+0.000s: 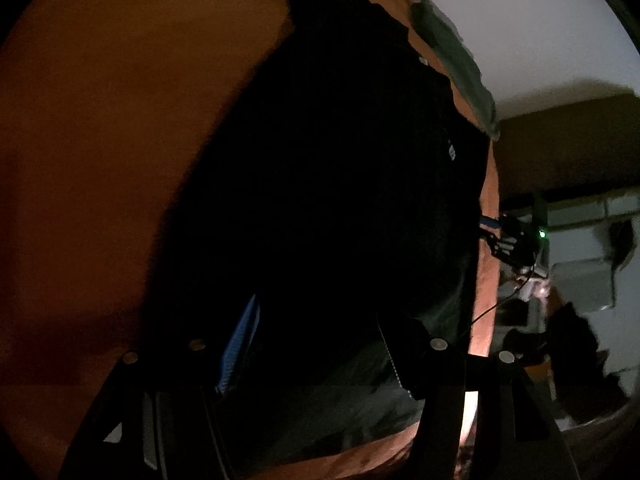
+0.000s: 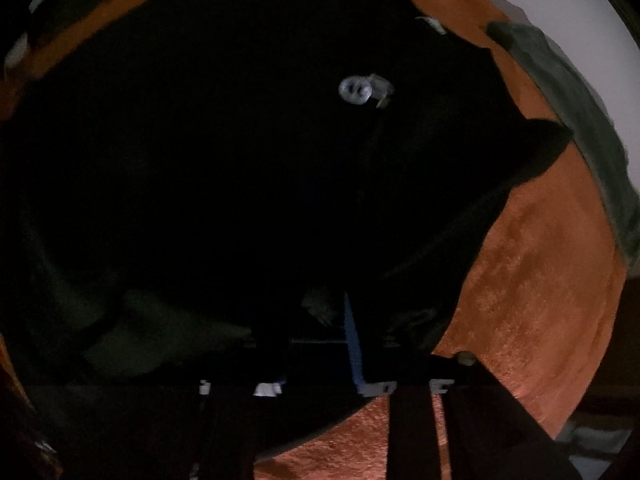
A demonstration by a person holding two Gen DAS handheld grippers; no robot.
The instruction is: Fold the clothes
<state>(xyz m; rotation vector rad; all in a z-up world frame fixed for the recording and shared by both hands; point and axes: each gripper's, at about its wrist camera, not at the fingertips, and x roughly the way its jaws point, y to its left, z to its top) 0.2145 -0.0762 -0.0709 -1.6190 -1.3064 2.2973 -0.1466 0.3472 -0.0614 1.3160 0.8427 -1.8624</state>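
Note:
A black garment (image 1: 320,180) lies spread on an orange-brown surface (image 1: 100,120). In the right wrist view the black garment (image 2: 240,180) fills most of the frame and shows a silver button (image 2: 355,90). My left gripper (image 1: 316,340) has its fingers apart with the garment's edge bunched between them; one blue pad (image 1: 240,344) shows. My right gripper (image 2: 320,340) is at the garment's near edge, with cloth over its fingers and one blue pad (image 2: 354,344) showing. The right gripper also shows in the left wrist view (image 1: 490,230), at the garment's far edge.
A grey-green cloth (image 1: 456,60) lies along the far edge of the surface, also seen in the right wrist view (image 2: 580,120). Beyond the edge are a white wall (image 1: 540,32) and dim room clutter (image 1: 580,280). The scene is very dark.

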